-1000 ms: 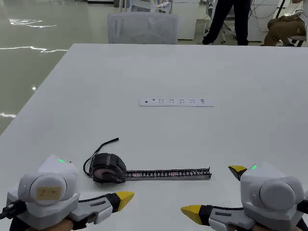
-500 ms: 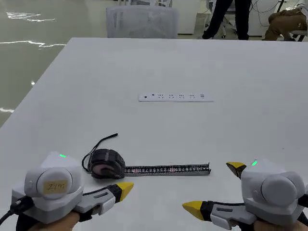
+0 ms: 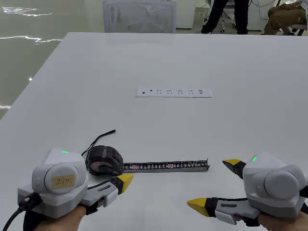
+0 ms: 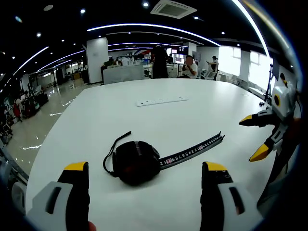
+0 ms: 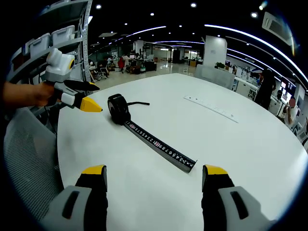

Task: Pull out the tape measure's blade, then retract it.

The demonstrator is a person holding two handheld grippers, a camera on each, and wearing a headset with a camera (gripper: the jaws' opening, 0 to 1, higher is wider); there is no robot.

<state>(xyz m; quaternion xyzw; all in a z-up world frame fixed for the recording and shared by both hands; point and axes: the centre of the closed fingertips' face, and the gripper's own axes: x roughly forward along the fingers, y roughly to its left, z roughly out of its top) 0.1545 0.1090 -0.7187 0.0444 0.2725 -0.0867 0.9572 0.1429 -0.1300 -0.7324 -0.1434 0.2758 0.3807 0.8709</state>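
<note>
A black tape measure (image 3: 105, 160) lies on the white table (image 3: 159, 57), with its blade (image 3: 166, 166) pulled out to the right and lying flat. My left gripper (image 3: 115, 182) is open just in front of the case, and in the left gripper view the tape measure (image 4: 137, 161) sits ahead between the wide jaws of my left gripper (image 4: 144, 167). My right gripper (image 3: 212, 184) is open to the right of the blade's end hook (image 3: 208, 165), touching nothing. In the right gripper view the blade (image 5: 159, 143) runs from the case (image 5: 118, 108) toward my right gripper (image 5: 154, 170).
A white power strip (image 3: 174, 92) lies flat mid-table, beyond the tape. A thin black wrist cord (image 3: 98, 139) trails from the case. An office chair (image 3: 139, 17) stands at the far edge, with people (image 3: 226, 14) behind it.
The head camera has tilted, shifting the whole picture up. My left gripper has edged a little closer to the case. The blade's length looks the same.
</note>
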